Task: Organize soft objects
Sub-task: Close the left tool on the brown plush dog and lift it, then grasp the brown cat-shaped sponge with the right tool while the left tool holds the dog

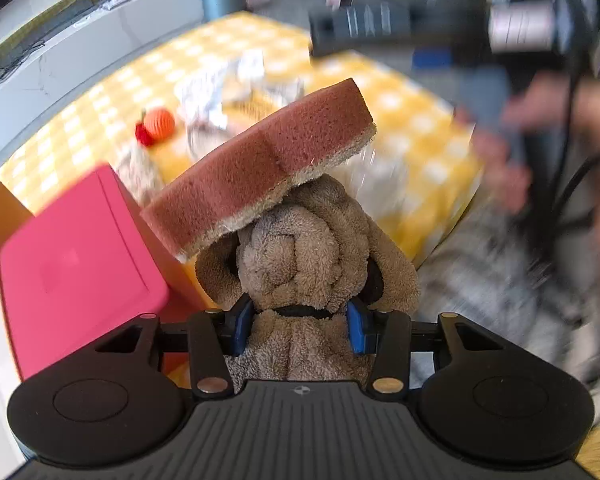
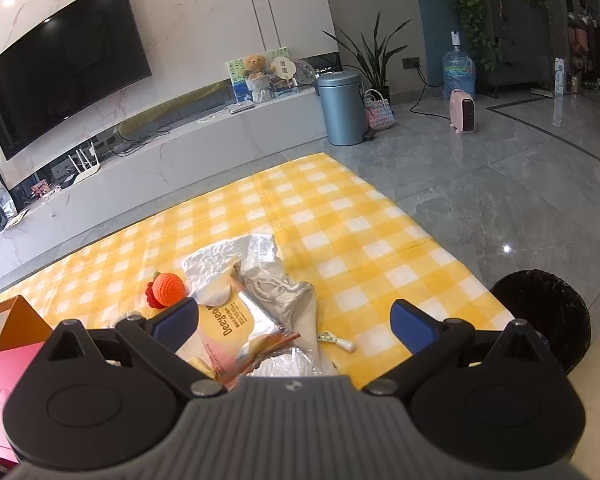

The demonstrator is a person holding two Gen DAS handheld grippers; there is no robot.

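left gripper (image 1: 300, 326) clamps brown towel roll (image 1: 300, 256), sponge (image 1: 260, 168) atop | right gripper (image 2: 294, 326) fingers apart, empty | crochet orange (image 2: 170, 289) still on table (image 2: 340, 216)

Left gripper (image 1: 300, 326) jaws clamped, angled steeply down; right gripper (image 2: 294, 322) jaws wide.

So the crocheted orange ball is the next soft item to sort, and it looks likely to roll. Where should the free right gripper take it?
Across its round orange body, coming down from above. The crocheted orange ball lies on the yellow checked cloth with a red piece on its left and crumpled wrappers close on its right, so a side approach looks crowded. The right gripper stands open, wide enough by the look of it.
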